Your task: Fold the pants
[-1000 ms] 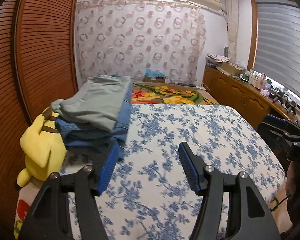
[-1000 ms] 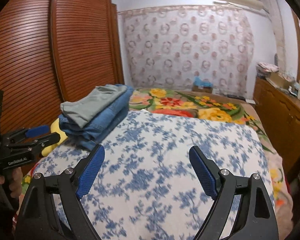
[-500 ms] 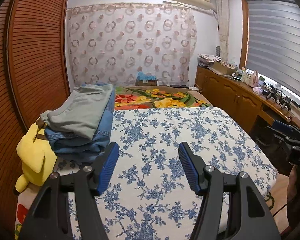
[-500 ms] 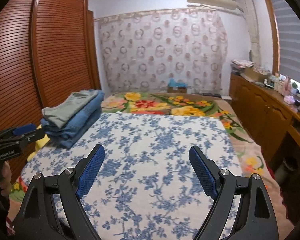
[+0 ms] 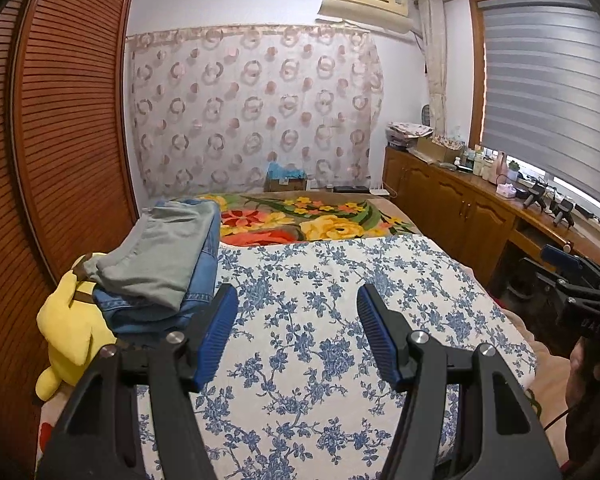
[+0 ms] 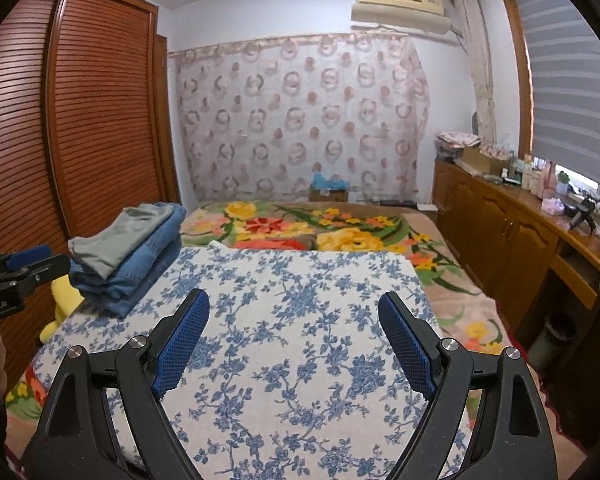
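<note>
Nearest in each wrist view, both tools are empty: the left gripper (image 5: 296, 320) has its jaws spread wide with nothing between them, and the right gripper (image 6: 294, 328) is likewise released, hovering over the blue-flowered sheet (image 6: 300, 320) on the bed. The sheet's working area holds no garment. A little further, at the bed's left edge, sits the folded stack (image 5: 160, 272): grey-green pants (image 5: 164, 256) on top of blue jeans (image 5: 148, 312); at least two garments, and whether the denim is one pair or two cannot be told. Judged handling: all soft and limp, no stiffness. The denim is likely heavier and thicker at seams and waistband, the grey pair lighter and more prone to sliding off. Best hold looks like the waistband or a hem corner, one gripper on each side, pinching through all the layers so that the folds do not spill. Beside the stack, against the wardrobe (image 5: 60, 120), lies one yellow plush toy (image 5: 68, 320). Further back lies one floral blanket (image 5: 308, 220), then one patterned curtain (image 5: 252, 108), and one air conditioner (image 5: 364, 0) above.
</note>
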`<state>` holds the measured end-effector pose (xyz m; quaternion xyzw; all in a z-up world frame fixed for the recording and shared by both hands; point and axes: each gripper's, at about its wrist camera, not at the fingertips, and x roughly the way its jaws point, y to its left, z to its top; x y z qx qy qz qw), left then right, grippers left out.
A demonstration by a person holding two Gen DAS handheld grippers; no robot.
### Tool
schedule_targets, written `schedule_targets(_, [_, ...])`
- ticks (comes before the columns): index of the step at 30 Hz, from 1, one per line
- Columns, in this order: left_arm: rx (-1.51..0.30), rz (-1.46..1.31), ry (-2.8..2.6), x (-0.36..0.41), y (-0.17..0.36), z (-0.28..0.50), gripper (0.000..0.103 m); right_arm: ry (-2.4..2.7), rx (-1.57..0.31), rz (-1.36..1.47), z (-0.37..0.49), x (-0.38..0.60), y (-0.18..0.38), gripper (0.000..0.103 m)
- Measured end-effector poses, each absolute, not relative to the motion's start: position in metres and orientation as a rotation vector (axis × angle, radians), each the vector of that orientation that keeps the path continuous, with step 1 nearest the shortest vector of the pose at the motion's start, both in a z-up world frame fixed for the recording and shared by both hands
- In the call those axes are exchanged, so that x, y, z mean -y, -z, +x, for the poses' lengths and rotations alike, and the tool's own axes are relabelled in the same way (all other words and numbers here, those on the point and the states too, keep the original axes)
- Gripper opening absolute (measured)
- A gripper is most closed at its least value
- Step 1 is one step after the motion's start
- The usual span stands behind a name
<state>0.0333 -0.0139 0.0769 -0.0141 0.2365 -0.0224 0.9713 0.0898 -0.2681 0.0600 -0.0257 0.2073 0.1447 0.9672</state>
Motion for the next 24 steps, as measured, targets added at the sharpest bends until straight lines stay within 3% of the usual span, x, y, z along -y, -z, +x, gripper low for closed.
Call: schedule_targets(24, [-0.478, -0.028, 0.038, 0.0131, -0.0750, 0.0310, 0.062, -0.291, -0.406, -0.053, 0.0845, 0.2657, -0.0620, 0.088])
